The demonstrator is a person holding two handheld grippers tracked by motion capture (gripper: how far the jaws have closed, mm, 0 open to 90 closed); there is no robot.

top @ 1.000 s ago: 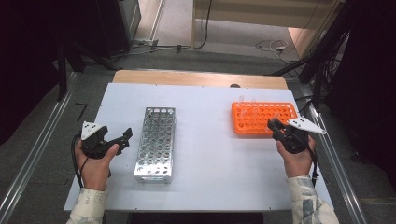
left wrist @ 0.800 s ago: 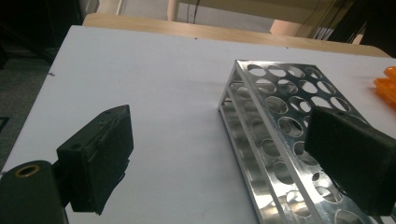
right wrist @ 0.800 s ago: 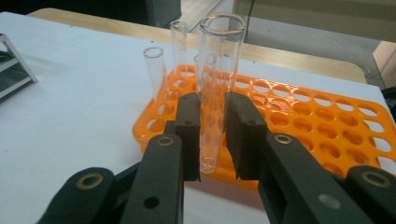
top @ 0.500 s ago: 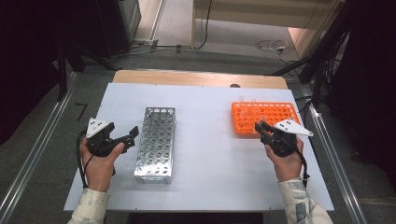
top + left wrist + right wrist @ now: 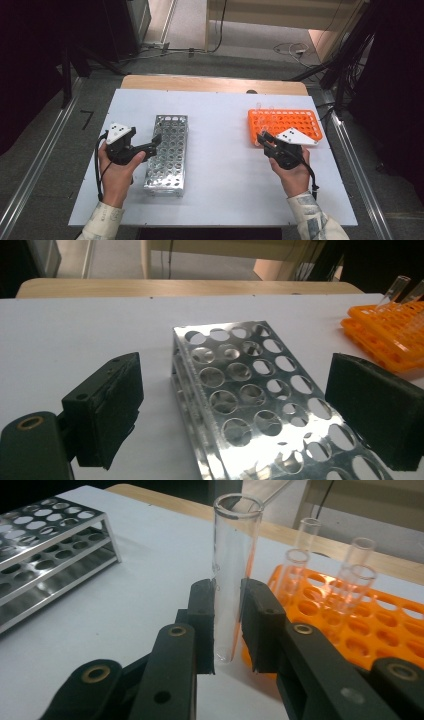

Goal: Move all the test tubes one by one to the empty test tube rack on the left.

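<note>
the right tongs [image 5: 227,625] are clamped on a clear glass test tube [image 5: 232,570], held upright just off the orange rack [image 5: 285,124] near the bench's [image 5: 225,200] right edge. 4 more tubes [image 5: 350,575] stand in that rack. the left tongs [image 5: 240,410] stand wide apart, holding nothing, beside the steel rack [image 5: 167,152] toward the bench's left edge.

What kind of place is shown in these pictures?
Probably a laboratory or robotics test bench. A metal test tube rack and an orange rack with glass tubes stand on a white table. The right gripper holds a clear tube, and cables run over the floor behind.
</note>
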